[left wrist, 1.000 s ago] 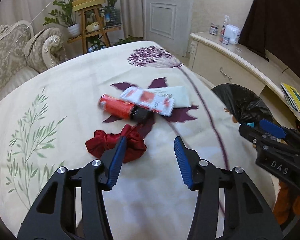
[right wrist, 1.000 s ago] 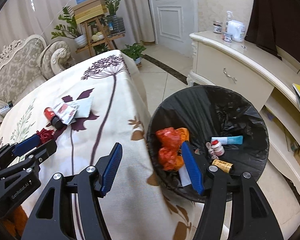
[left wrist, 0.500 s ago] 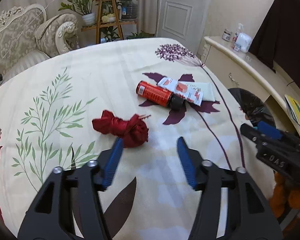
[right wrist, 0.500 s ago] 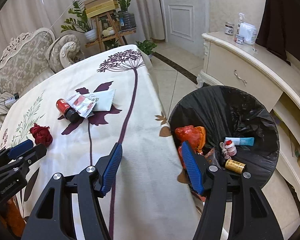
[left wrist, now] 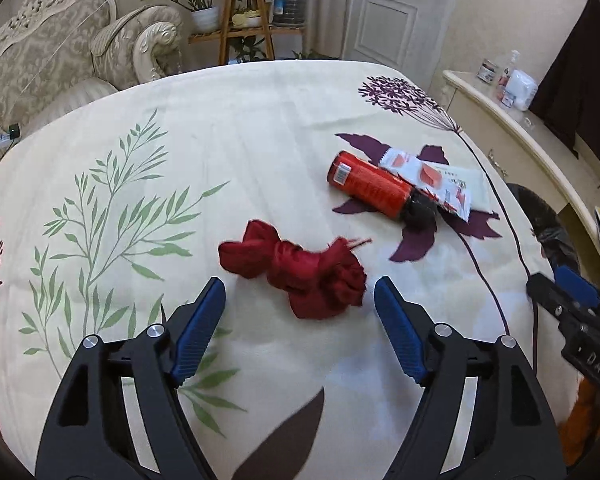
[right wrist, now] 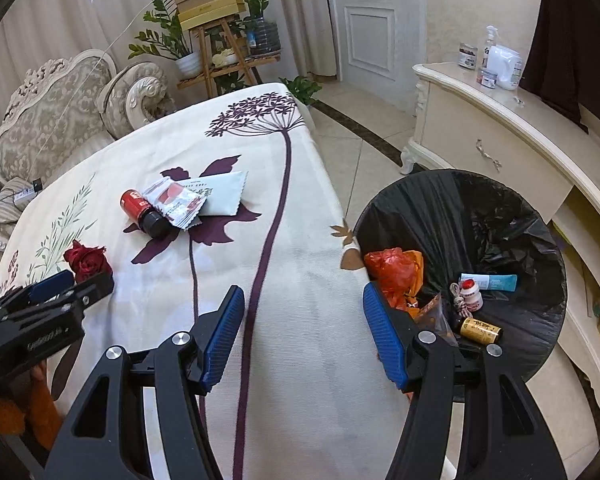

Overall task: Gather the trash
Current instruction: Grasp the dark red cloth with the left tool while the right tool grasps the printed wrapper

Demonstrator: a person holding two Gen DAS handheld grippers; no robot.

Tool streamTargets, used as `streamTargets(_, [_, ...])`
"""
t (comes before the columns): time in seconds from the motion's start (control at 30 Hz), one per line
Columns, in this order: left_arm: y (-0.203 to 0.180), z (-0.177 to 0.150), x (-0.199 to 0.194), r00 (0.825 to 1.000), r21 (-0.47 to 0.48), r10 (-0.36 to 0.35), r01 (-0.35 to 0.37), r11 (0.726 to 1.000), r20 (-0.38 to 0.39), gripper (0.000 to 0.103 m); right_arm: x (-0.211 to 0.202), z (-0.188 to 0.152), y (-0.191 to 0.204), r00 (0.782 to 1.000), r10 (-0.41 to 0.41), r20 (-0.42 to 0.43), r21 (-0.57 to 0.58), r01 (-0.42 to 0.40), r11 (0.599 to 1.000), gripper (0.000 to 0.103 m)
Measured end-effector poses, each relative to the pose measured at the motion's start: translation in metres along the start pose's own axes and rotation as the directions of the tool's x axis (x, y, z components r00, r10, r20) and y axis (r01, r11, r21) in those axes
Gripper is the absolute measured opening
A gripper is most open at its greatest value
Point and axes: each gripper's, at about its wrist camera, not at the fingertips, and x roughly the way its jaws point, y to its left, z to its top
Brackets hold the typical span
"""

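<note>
Our left gripper (left wrist: pixel 299 292) hangs over the floral tablecloth (left wrist: pixel 240 128), its jaws opening, blue pads (left wrist: pixel 198 332) standing wide on either side of the crumpled red rose (left wrist: pixel 300 270) just ahead of them; neither pad touches it. We hold our right gripper (right wrist: pixel 303 304) spread as well, with nothing between its pads, above the cloth's edge and the rim of the black-lined trash bin (right wrist: pixel 532 216). Just past its right pad we see, inside the bin, an orange plastic bag (right wrist: pixel 396 270), a small white bottle (right wrist: pixel 471 294), a teal tube (right wrist: pixel 492 281) and a little brown bottle (right wrist: pixel 480 329).

Farther along the cloth, beyond the rose, a red bottle with a dark cap (left wrist: pixel 370 186) lies on its side, touching a red-and-white wrapper (left wrist: pixel 428 180) that partly overlaps a pale sachet (left wrist: pixel 474 186).

Farther still we see a cream sideboard (right wrist: pixel 500 152) beside the bin, an ornate sofa (left wrist: pixel 52 60), a wooden plant stand (left wrist: pixel 236 20) and a white door (left wrist: pixel 396 8).
</note>
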Motion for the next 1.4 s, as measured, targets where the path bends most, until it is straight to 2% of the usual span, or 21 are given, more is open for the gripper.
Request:
streamTargets(0.03, [0.001, 0.001, -0.001, 1.0, 0.001, -0.003, 0.003, 1.0, 0.008, 0.069, 0.0, 0.0, 0.002, 1.0, 0.002, -0.001, -0.003, -0.002, 1.0, 0.061])
streamTargets(0.07, [0.001, 0.002, -0.001, 1.0, 0.005, -0.004, 0.004, 1.0, 0.011, 0.059, 0.0, 0.0, 0.004, 1.0, 0.004, -0.002, -0.008, -0.004, 1.0, 0.061])
streamTargets(0.13, [0.002, 0.002, 0.0, 1.0, 0.017, -0.013, 0.012, 1.0, 0.013, 0.051, 0.001, 0.002, 0.007, 1.0, 0.008, -0.003, -0.015, -0.008, 1.0, 0.061])
streamTargets(0.17, [0.001, 0.002, -0.001, 1.0, 0.025, -0.016, 0.015, 1.0, 0.016, 0.041, 0.001, 0.002, 0.01, 1.0, 0.01, -0.003, -0.019, -0.01, 1.0, 0.061])
streamTargets(0.27, [0.004, 0.0, -0.002, 1.0, 0.041, -0.025, 0.024, 0.999, 0.019, 0.038, 0.003, 0.005, 0.017, 1.0, 0.014, -0.004, -0.038, -0.014, 0.999, 0.061])
streamTargets(0.6, [0.035, -0.006, -0.013, 1.0, 0.005, -0.004, 0.003, 1.0, 0.029, 0.038, 0.015, 0.026, 0.047, 1.0, 0.029, 0.004, -0.095, -0.028, 0.995, 0.061])
streamTargets(0.73, [0.055, -0.005, -0.018, 0.999, -0.026, 0.014, -0.013, 1.0, 0.039, 0.038, 0.031, 0.032, 0.059, 0.999, 0.036, -0.025, -0.103, -0.038, 0.994, 0.061])
streamTargets(0.97, [0.083, -0.008, -0.021, 0.999, -0.059, 0.037, -0.035, 0.998, 0.036, 0.038, 0.043, 0.047, 0.074, 1.0, -0.007, -0.013, -0.12, 0.006, 0.993, 0.061])
streamTargets(1.2, [0.099, -0.011, -0.019, 0.999, -0.082, 0.045, -0.042, 0.996, 0.03, 0.038, 0.044, 0.047, 0.089, 1.0, -0.001, -0.014, -0.155, -0.001, 0.988, 0.063])
streamTargets(1.4, [0.108, -0.01, -0.019, 0.998, -0.098, 0.055, -0.052, 0.994, 0.034, 0.038, 0.04, 0.04, 0.107, 0.998, 0.048, -0.031, -0.199, -0.053, 0.979, 0.063])
